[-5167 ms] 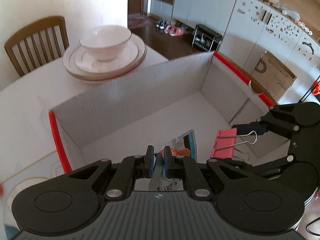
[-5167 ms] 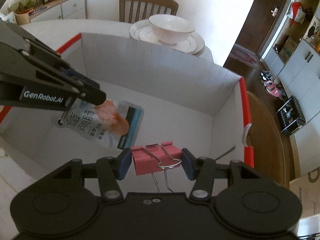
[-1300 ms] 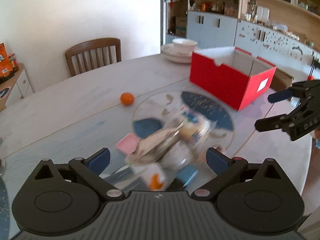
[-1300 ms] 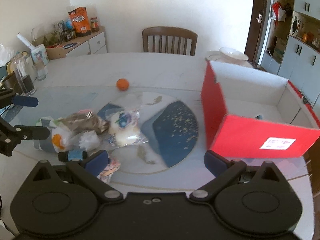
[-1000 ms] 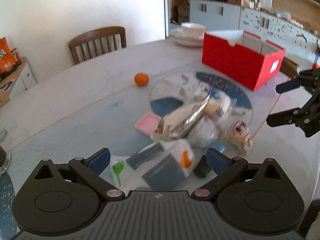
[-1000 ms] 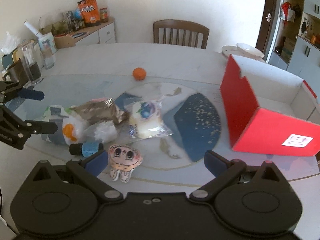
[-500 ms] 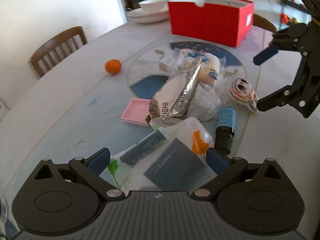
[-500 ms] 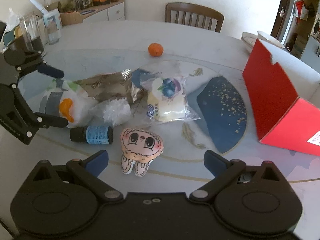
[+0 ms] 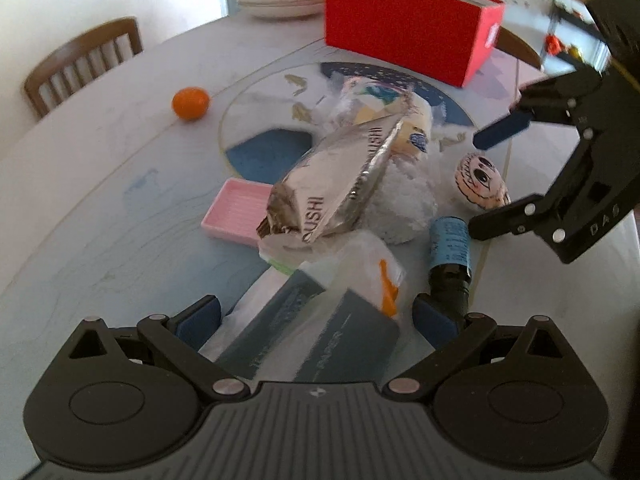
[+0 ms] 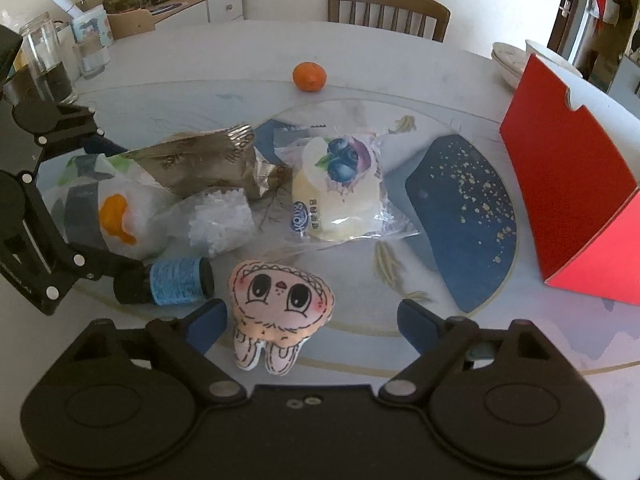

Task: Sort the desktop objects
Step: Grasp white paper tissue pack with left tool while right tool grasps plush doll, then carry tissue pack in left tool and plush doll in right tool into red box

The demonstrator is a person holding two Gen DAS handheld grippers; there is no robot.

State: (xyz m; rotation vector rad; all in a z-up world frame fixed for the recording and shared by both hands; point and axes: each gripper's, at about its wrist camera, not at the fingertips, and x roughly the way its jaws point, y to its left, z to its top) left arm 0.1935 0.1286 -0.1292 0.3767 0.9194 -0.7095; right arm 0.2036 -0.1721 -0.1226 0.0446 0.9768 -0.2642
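My right gripper (image 10: 310, 322), jaws closing but not yet touching, straddles the pink plush toy (image 10: 280, 312) on the table (image 10: 400, 64); my left gripper (image 9: 316, 316) stands wide around the tissue pack (image 9: 320, 320).

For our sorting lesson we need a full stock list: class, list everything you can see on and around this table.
Box: one, red, far side.
Orange: one, alone on the table.
Foil snack bag: one, silver, atop the pile.
Bread packet: one, clear, blueberry picture.
Tissue pack: one, white-grey, between left tongs.
Pink tray: one, beside foil bag.
Bottle: one, dark, blue label, lying down.
Plush toy: one, pink, between right tongs.
Chair: one, wooden.
Left tongs: open.
Right tongs: closing, not touching.
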